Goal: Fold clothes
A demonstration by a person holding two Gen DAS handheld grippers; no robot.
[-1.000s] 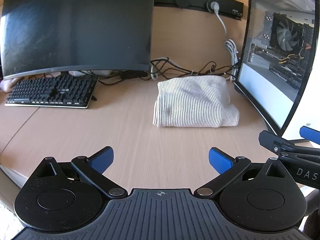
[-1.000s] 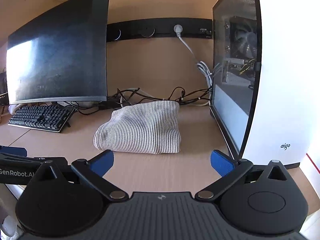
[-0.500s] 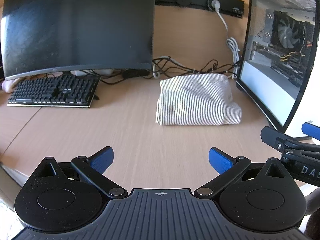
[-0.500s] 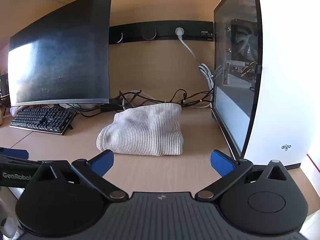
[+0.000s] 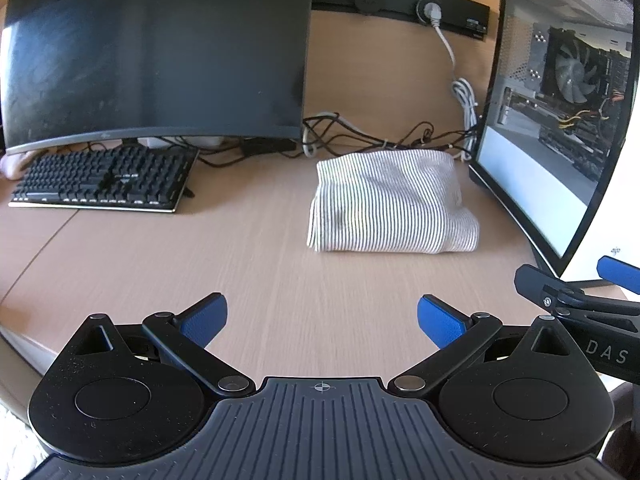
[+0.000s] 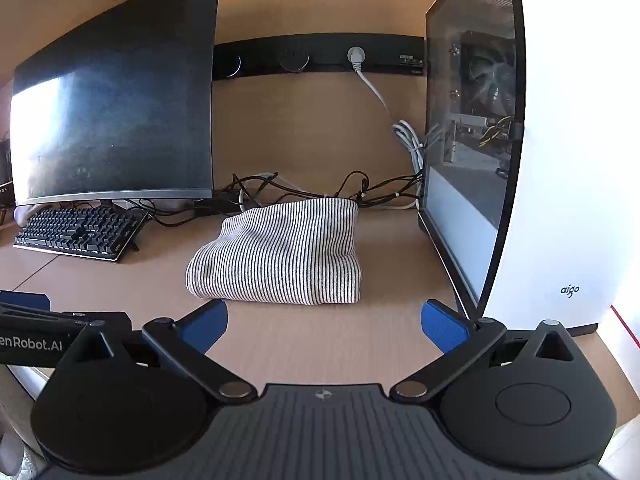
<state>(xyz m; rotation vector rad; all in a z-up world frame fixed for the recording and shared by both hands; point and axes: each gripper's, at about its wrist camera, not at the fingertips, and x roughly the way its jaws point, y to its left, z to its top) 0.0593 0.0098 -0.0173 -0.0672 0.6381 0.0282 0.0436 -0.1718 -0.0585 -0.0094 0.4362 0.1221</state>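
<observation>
- Compared with a second ago, both wrist views sit slightly further from the striped folded garment (image 5: 390, 204), which reads a little smaller and nearer mid-frame; the garment itself lies as it did.
- Left gripper (image 5: 322, 320) hangs over bare desk (image 5: 160, 264) at the bottom of its frame, blue pads spread apart, nothing between them.
- Right gripper (image 6: 324, 322) is likewise spread and empty at the bottom of its view, short of the garment's near edge.
- Garment rests in a compact rectangle at centre frame, between the keyboard (image 5: 104, 180) at left and the glass-sided PC case (image 5: 560, 120) at right, cables (image 5: 380, 140) just behind.
- Folding looks finished; a clean exit means drawing both grippers straight back without brushing the cloth or case.
</observation>
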